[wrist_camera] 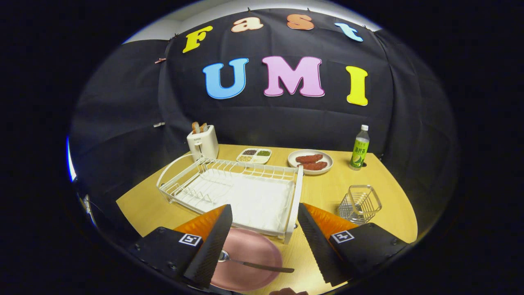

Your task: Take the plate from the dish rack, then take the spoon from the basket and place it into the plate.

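Note:
A pink plate (254, 254) lies on the wooden table (327, 192), just in front of the white dish rack (241, 188). A metal spoon (254, 264) rests across the plate, its bowl by my left finger and its handle pointing right. My gripper (264, 227) hangs open above the plate, with the fingers spread wide and touching nothing. The plate's left part is hidden behind the left finger. The wire basket (359, 203) stands just beyond my right finger, with nothing in it. The dish rack holds no dishes.
At the back of the table stand a white toaster (202, 142) with bread, a divided dish of grains (254, 155), a plate of sausages (310, 162) and a green bottle (360, 148). Black cloth walls close in the booth.

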### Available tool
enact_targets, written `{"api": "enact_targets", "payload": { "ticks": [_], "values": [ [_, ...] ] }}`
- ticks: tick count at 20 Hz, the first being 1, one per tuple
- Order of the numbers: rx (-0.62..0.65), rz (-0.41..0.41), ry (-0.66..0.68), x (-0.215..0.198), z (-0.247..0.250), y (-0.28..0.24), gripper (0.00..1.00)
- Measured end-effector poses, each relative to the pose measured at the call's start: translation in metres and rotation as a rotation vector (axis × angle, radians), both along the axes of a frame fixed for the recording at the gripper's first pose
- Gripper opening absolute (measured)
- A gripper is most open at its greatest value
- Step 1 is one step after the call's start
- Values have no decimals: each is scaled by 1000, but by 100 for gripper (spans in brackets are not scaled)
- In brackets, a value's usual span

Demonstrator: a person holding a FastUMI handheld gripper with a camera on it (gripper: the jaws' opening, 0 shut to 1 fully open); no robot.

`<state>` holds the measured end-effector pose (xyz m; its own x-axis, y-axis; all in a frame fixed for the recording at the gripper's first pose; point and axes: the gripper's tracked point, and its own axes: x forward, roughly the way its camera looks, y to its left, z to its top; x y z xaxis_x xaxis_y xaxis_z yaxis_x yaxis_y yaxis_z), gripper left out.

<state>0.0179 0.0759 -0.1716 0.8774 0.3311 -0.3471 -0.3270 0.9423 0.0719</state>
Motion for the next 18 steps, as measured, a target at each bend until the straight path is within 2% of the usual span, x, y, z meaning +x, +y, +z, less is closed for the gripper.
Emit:
{"api": "enact_targets", "payload": {
  "ticks": [5,11,15,18],
  "values": [
    [6,-111,-148,8,91,-27,99],
    [20,-248,-295,-5,183,-67,99],
    [3,-333,-352,-21,217,-92,99],
    [5,-355,-376,-29,229,-97,99]
  ]
}}
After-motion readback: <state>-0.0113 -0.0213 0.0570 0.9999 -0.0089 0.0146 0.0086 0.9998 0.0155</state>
